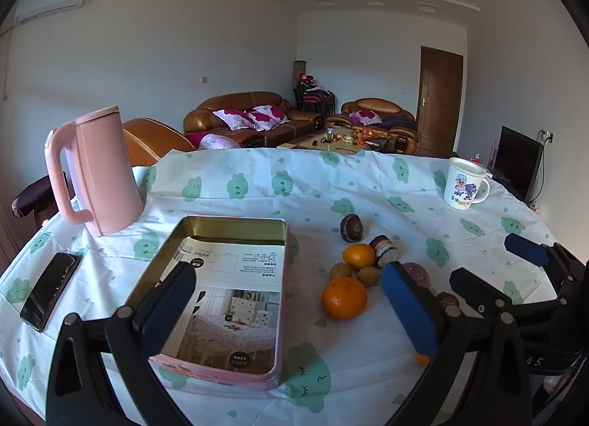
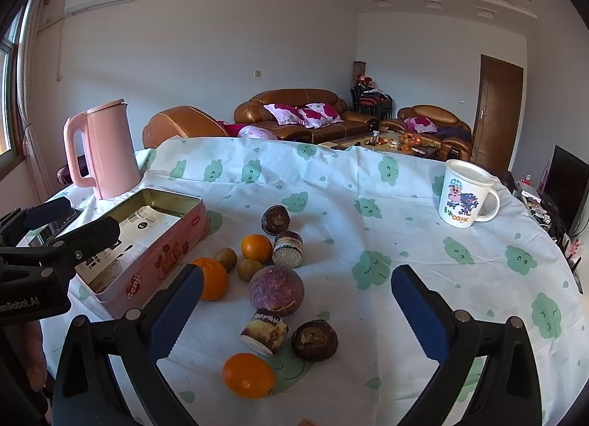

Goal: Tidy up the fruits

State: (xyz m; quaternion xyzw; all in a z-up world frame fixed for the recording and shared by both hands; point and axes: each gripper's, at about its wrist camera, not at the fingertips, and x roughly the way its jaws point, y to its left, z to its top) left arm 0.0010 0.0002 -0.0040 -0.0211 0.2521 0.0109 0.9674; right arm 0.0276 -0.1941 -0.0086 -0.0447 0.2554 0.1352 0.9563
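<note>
Left wrist view: left tongs (image 1: pixel 294 301) fully open, empty, above the open pink rectangular tin (image 1: pixel 224 293); two round oranges (image 1: pixel 344 297) on the bench beside it. Right wrist view: right tongs (image 2: pixel 298 312) fully open, empty, over three oranges (image 2: pixel 248 375), two small brown fruits (image 2: pixel 225 258), one purple round fruit (image 2: pixel 276 290).

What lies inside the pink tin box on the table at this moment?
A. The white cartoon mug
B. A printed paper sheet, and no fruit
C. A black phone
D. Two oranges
B. The open tin box holds only a printed paper sheet; the oranges, such as the one nearest it, lie on the tablecloth beside it, the mug stands far off, and the phone lies outside the box.
</note>
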